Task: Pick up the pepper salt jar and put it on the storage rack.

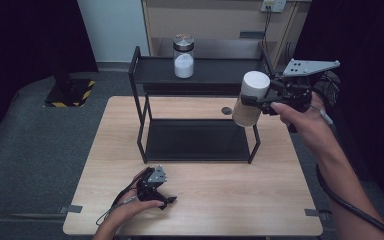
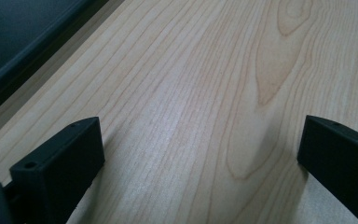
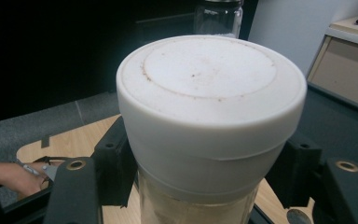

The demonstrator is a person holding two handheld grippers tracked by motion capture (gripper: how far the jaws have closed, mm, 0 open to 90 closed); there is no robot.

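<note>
Grabbing's done: my right claw [image 1: 260,100] is clamped on the white-lidded jar [image 1: 250,100] of beige powder, held up beside the rack's top shelf [image 1: 215,70], so shelving it is left, while my left claw [image 1: 166,201] rests spread apart on the worktop [image 1: 220,200].

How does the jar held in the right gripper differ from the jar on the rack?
The white-lidded jar hangs tilted in the right gripper; the metal-lidded jar stands upright on the rack's top shelf. The first holds tan powder, the second white. Both are clear cylinders.
</note>
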